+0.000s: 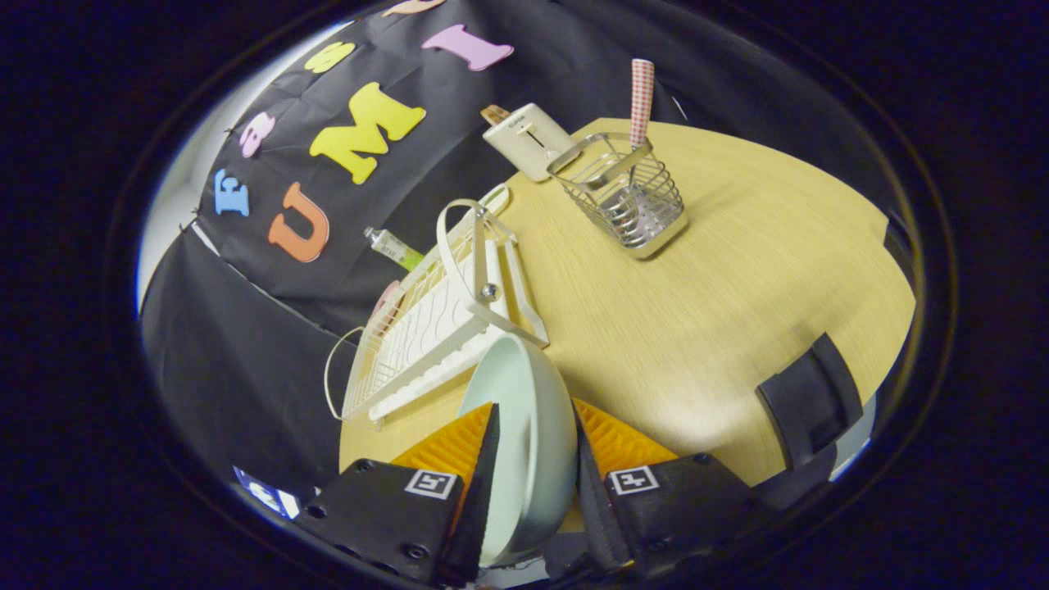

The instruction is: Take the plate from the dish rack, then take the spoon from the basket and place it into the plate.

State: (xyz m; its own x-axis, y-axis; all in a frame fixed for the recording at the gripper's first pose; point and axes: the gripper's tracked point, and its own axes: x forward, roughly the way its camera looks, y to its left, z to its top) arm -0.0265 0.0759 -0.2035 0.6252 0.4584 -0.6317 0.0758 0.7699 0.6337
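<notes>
Wire of a white, flat-lying dish rack (434, 328) stood furthest left on the pale wooden desk (697, 328), its slots empty and its curved handle raised. A small green-and-white tube (395, 247) lay just behind it, against the booth wall. Right beside the rack's near corner, the pale mint round plate (524, 434) was held on edge, clamped between the two fingers of the tool (533, 475), one pressing each face. Judging by this, the plate was already out of the rack and the first step was nearly finished. Further right and beyond the fingers sat a cream toaster (529, 139) with a slice of toast in it. Just right of that stood a silver wire basket (627, 197), holding a spoon with a red-checked handle (642, 90) pointing upward. A black strap-like clamp (811, 401) gripped the desk edge furthest right. Next, the plate probably needed laying flat on the open desk and releasing, before reaching for the spoon handle.
</notes>
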